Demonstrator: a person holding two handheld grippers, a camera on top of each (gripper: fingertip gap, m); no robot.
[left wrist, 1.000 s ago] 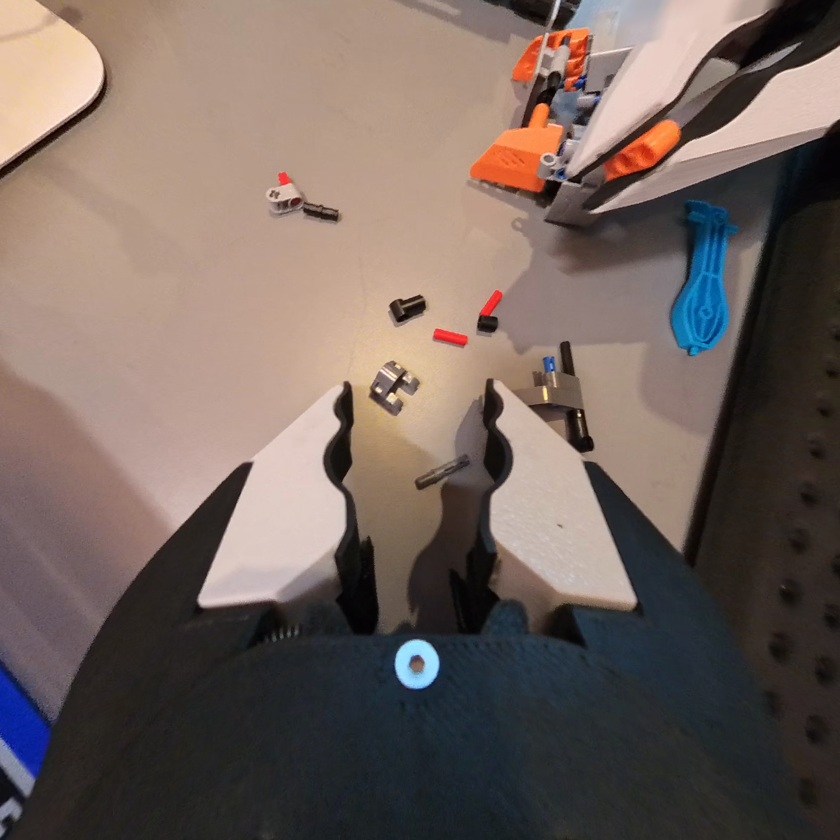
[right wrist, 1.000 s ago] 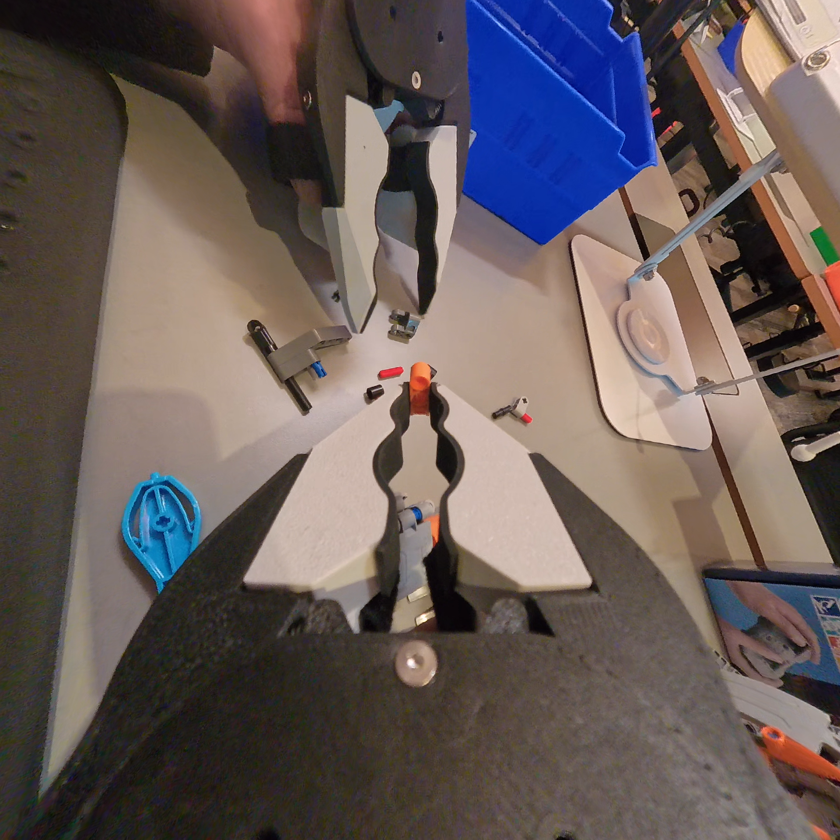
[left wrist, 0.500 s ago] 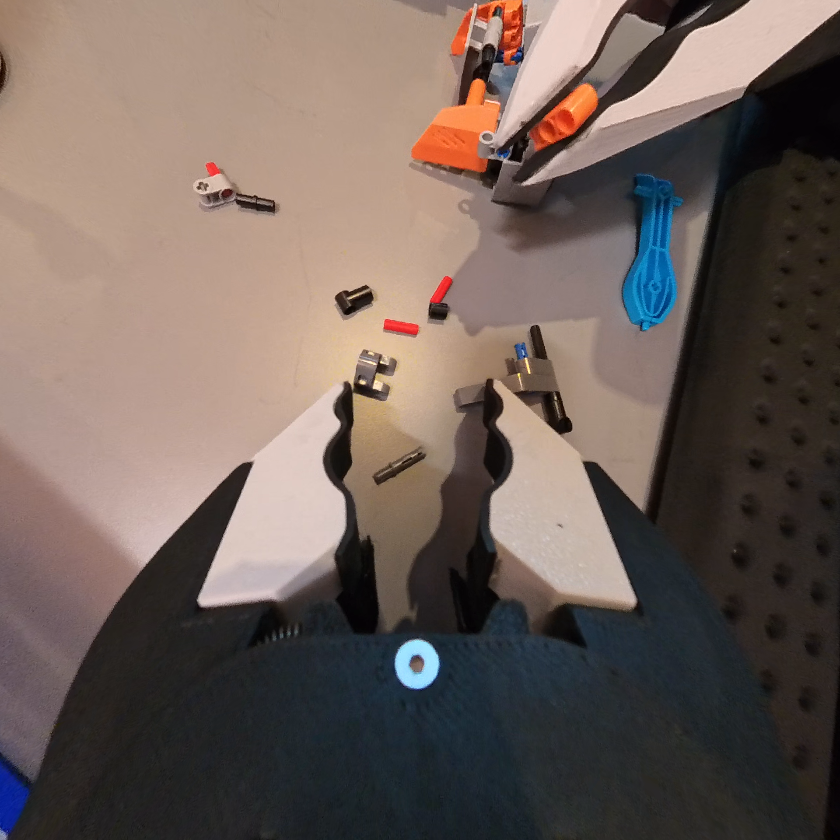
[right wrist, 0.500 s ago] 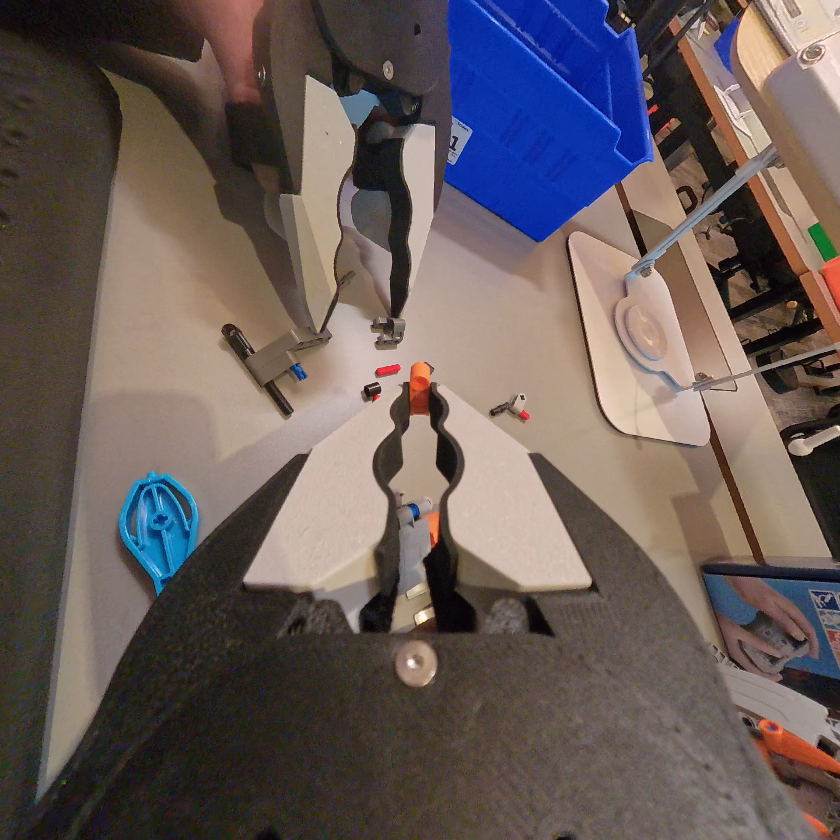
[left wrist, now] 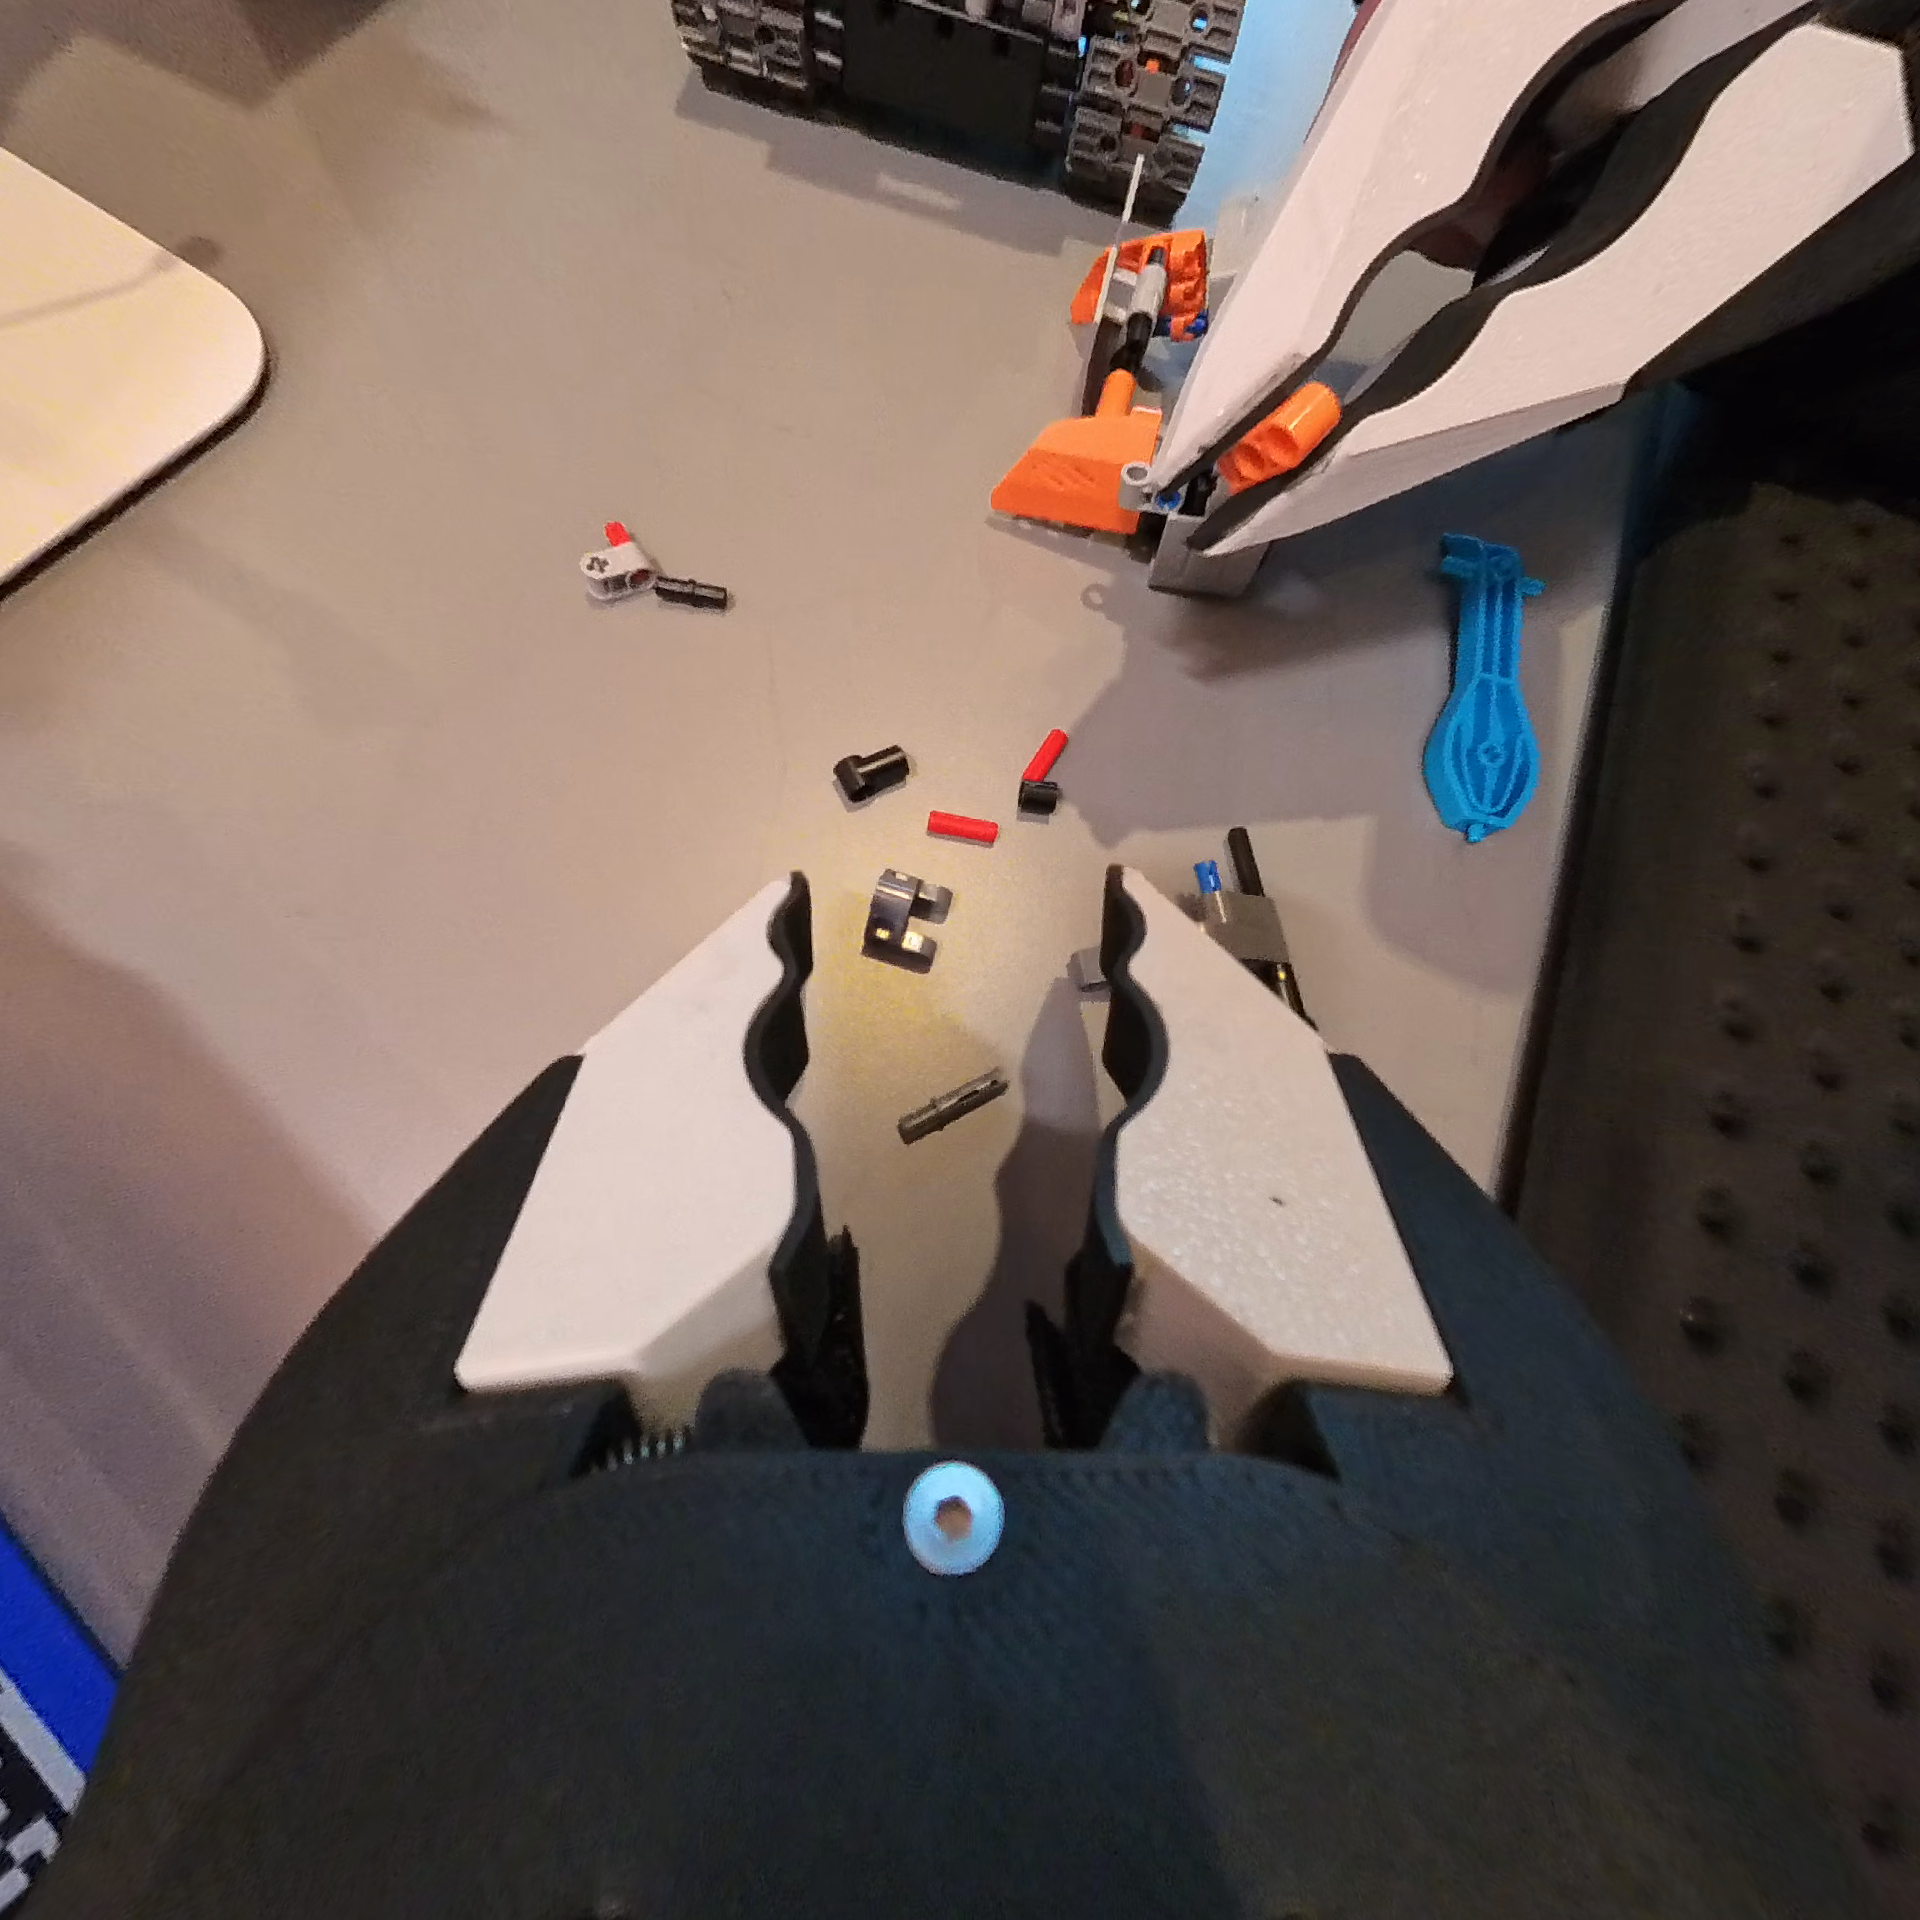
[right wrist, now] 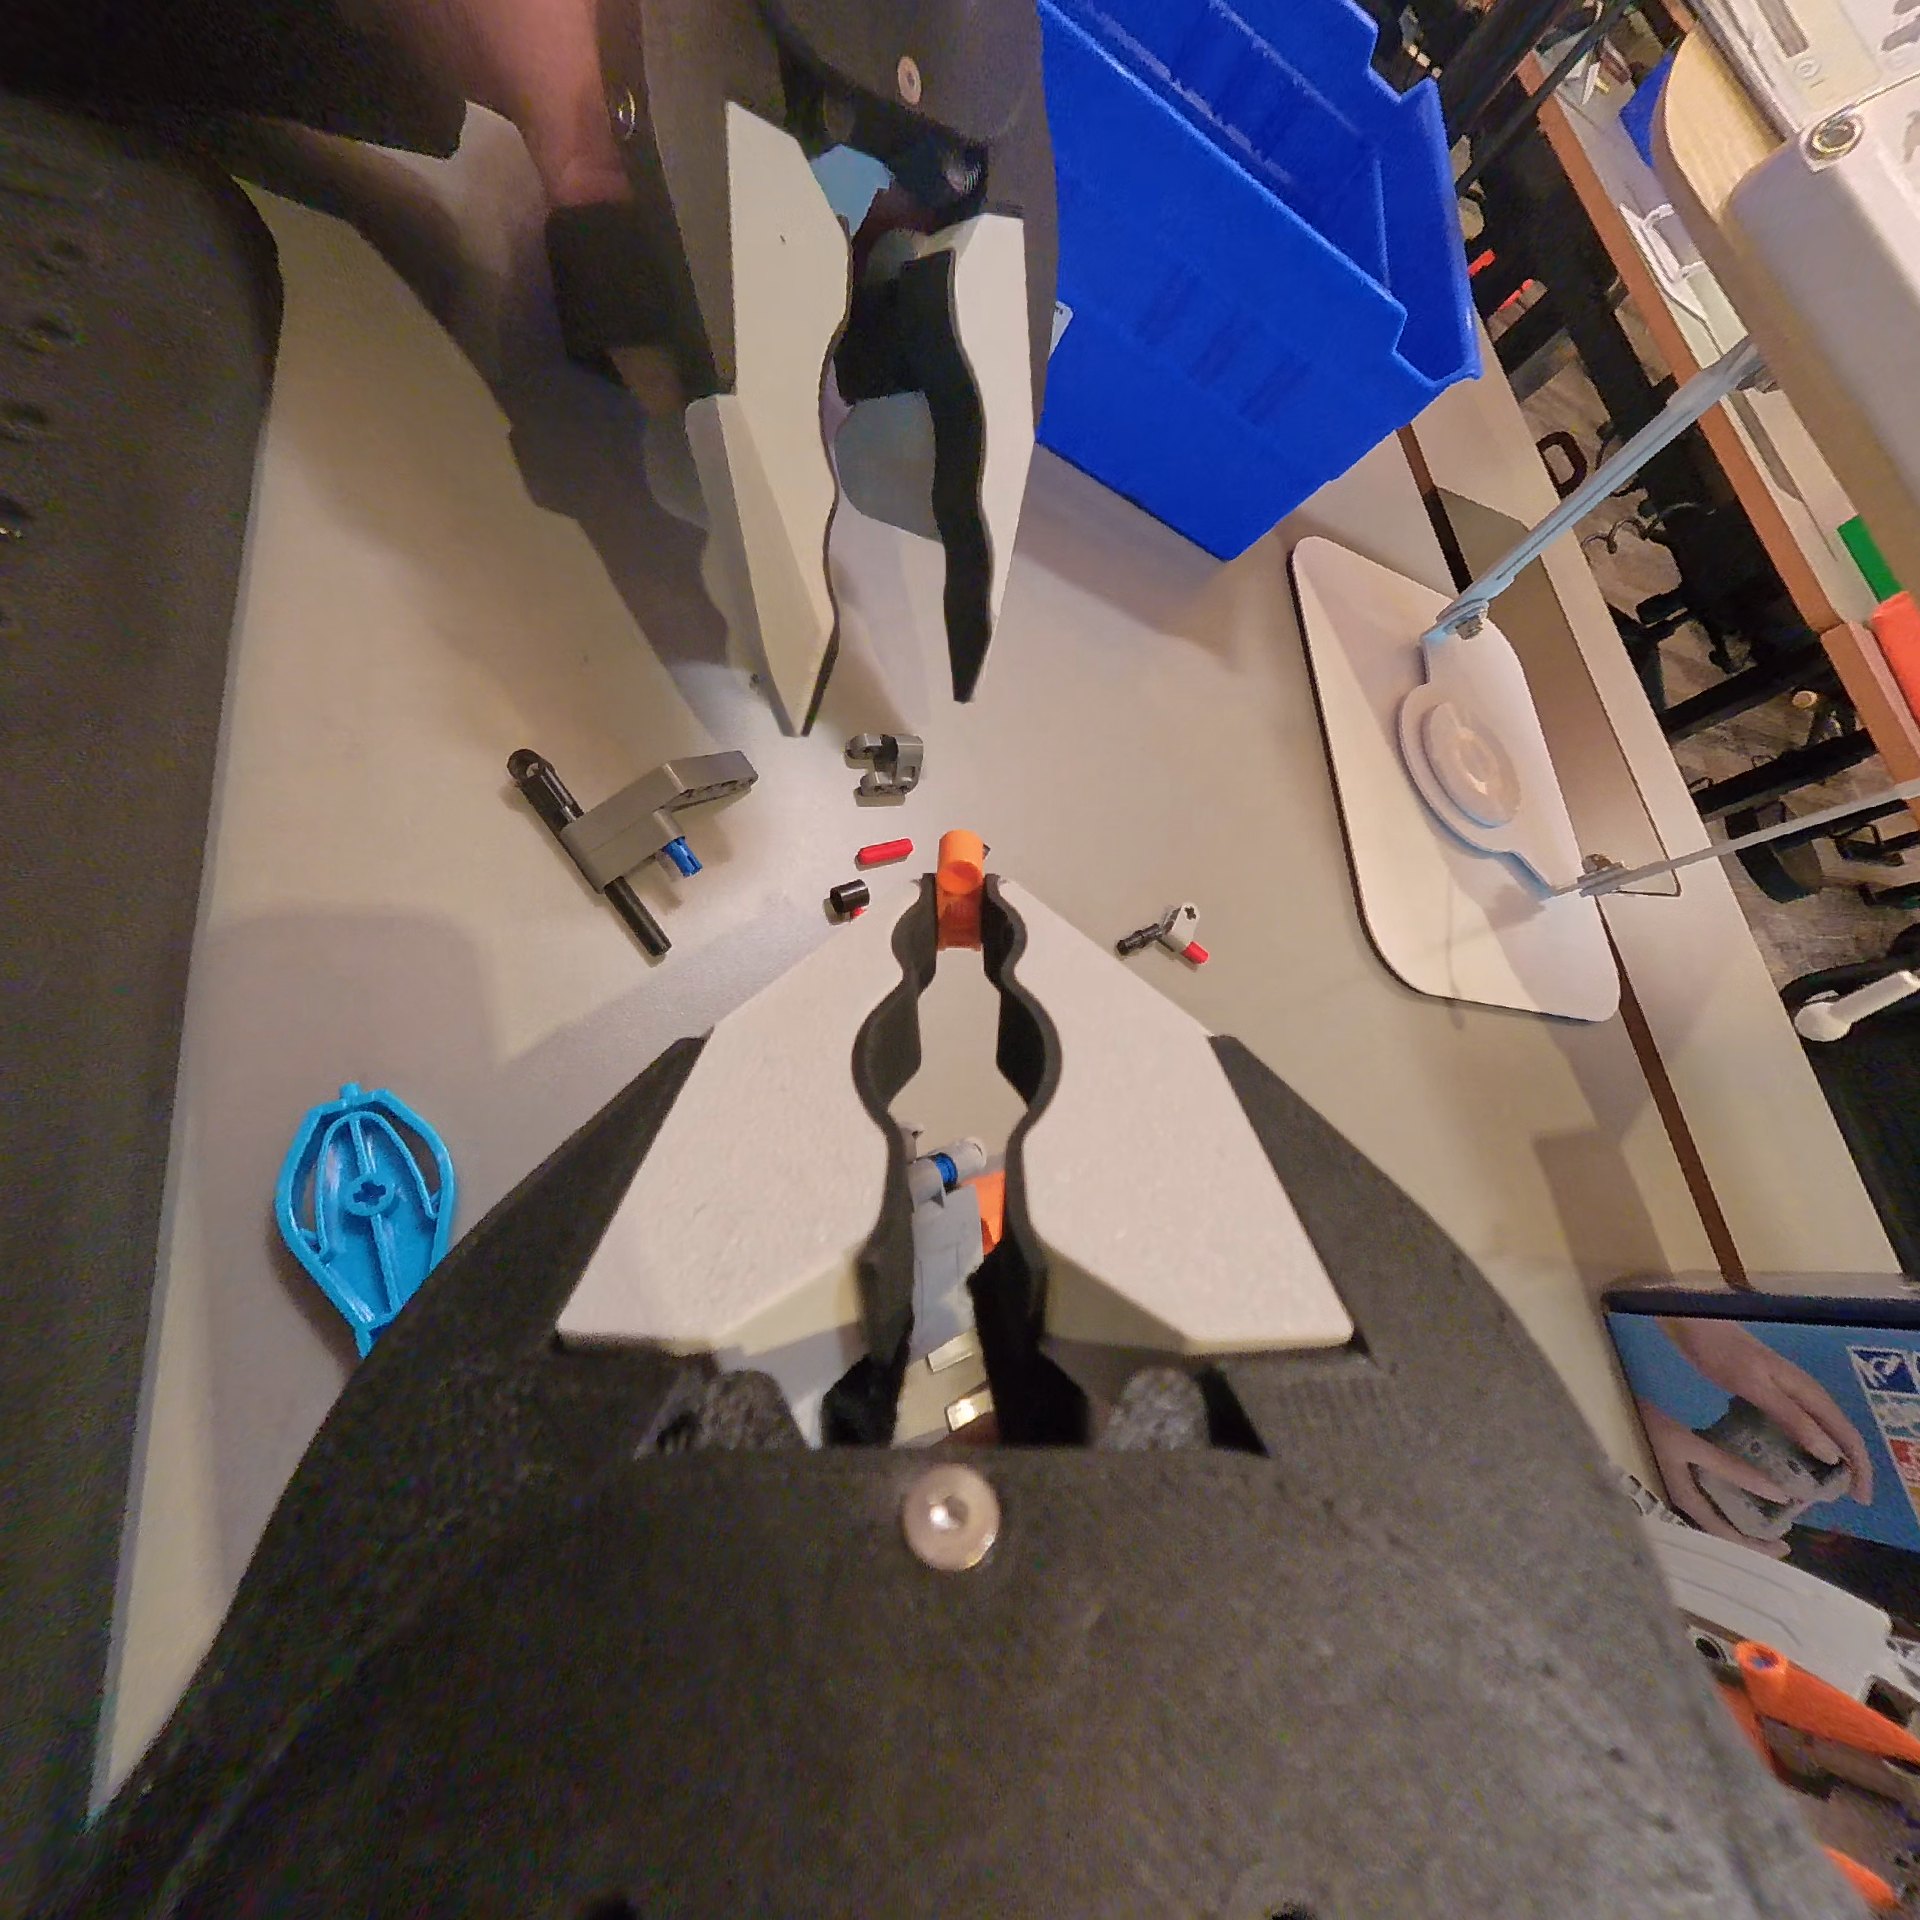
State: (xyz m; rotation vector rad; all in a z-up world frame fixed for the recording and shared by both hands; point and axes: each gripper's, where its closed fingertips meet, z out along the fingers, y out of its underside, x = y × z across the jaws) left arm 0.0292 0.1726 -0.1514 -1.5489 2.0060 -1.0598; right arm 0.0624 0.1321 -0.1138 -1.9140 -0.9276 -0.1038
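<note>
My left gripper (left wrist: 951, 894) is open and empty, low over the grey table (left wrist: 520, 831). A small dark grey connector (left wrist: 904, 920) lies on the table between its fingertips, untouched. A dark pin (left wrist: 951, 1107) lies further back between the fingers. My right gripper (right wrist: 958, 894) is shut on an orange cylinder (right wrist: 956, 883). This cylinder (left wrist: 1278, 436) belongs to an orange and grey brick assembly (left wrist: 1070, 473) that rests on the table. The left gripper also shows in the right wrist view (right wrist: 883, 707), above the connector (right wrist: 883, 764).
Loose parts lie around: a red pin (left wrist: 961, 826), a black connector (left wrist: 871, 771), a grey beam on a black axle (right wrist: 634, 821), a white connector (left wrist: 644, 571), a blue separator tool (left wrist: 1481, 707). A blue bin (right wrist: 1226, 291), a white board (right wrist: 1455, 790) and a dark tracked model (left wrist: 935, 73) stand further off. Spacing between my two grippers at the tips: around 7 centimetres.
My left gripper swung a little sideways and back over the loose parts, staying open. My right gripper kept its hold on the orange cylinder and barely moved.
</note>
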